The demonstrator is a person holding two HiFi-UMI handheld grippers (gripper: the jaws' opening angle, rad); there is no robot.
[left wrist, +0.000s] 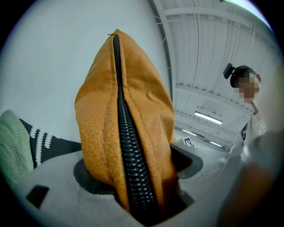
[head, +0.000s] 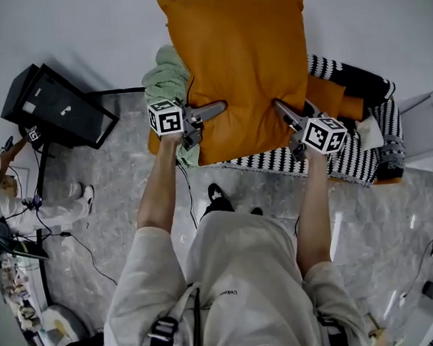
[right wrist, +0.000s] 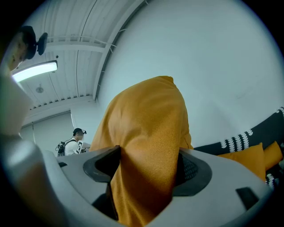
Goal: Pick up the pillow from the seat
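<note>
A big orange pillow (head: 242, 63) hangs upright in the air above the seat (head: 349, 163), which has a black-and-white patterned cover. My left gripper (head: 211, 117) is shut on the pillow's lower left edge, where a black zipper (left wrist: 128, 146) runs between the jaws. My right gripper (head: 287, 119) is shut on the lower right edge, with orange fabric (right wrist: 148, 164) bunched between its jaws. Both grips hold the pillow clear of the seat.
A pale green knitted blanket (head: 166, 80) lies at the seat's left end. Smaller orange cushions (head: 333, 97) stay on the seat. A black box (head: 60, 105) stands on the floor to the left. A white unit (head: 428, 131) is at the right. Another person (right wrist: 73, 142) stands far off.
</note>
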